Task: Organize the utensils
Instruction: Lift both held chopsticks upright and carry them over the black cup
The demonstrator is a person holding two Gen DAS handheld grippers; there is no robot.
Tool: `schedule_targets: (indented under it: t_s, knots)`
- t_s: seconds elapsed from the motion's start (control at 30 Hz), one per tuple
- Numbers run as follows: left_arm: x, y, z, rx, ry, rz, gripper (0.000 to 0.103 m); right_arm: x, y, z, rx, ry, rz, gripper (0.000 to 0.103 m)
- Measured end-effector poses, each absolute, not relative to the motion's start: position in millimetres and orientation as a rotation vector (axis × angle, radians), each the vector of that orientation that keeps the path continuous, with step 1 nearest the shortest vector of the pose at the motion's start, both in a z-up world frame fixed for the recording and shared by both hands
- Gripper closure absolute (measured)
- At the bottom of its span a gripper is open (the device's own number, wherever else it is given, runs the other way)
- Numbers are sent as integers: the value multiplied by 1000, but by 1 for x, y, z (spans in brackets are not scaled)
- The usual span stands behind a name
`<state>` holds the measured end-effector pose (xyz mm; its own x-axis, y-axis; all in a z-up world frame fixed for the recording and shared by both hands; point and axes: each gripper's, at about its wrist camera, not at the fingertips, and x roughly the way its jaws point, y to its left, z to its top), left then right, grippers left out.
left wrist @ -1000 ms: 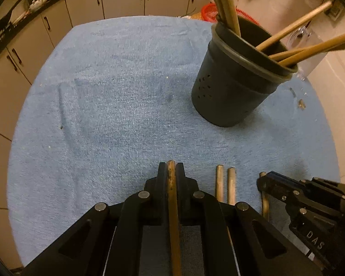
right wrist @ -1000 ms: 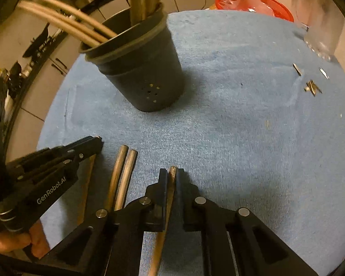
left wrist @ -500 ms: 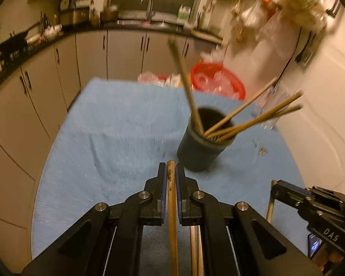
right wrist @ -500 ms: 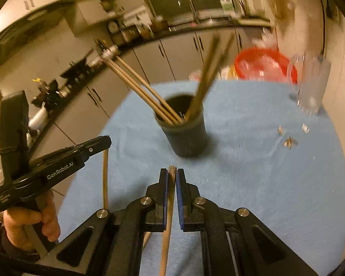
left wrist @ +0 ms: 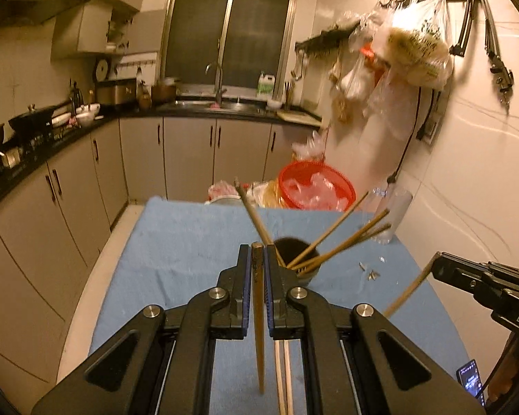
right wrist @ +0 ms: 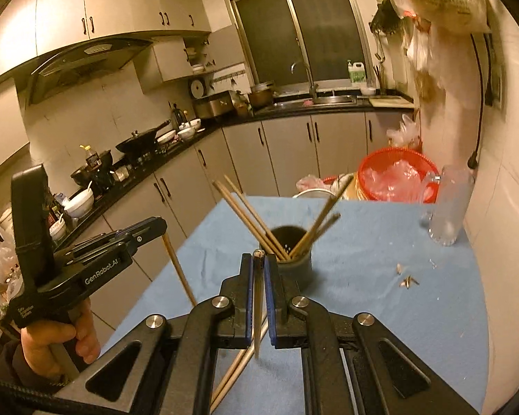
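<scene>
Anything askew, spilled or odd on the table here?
Small scraps lie scattered on the blue cloth right of the holder. Two chopsticks lie loose on the cloth below the grippers. Otherwise nothing stands out.

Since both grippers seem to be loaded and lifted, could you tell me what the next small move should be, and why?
Probably carry one gripper over the dark holder and tip its stick down into the opening. The left gripper is shut on a chopstick, the right gripper on another chopstick; both hang above the blue cloth, and the holder already contains several. Two more chopsticks lie on the cloth.
</scene>
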<state>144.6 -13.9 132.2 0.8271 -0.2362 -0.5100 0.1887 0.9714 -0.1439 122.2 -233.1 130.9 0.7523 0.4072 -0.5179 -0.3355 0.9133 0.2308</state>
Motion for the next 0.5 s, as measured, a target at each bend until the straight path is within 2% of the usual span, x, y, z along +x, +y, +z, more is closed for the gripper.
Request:
schedule_targets:
  t_s: [0.5]
  knots:
    - [146,-17,167,-78,472,-216,97,131,-228,167,62,542,388,98]
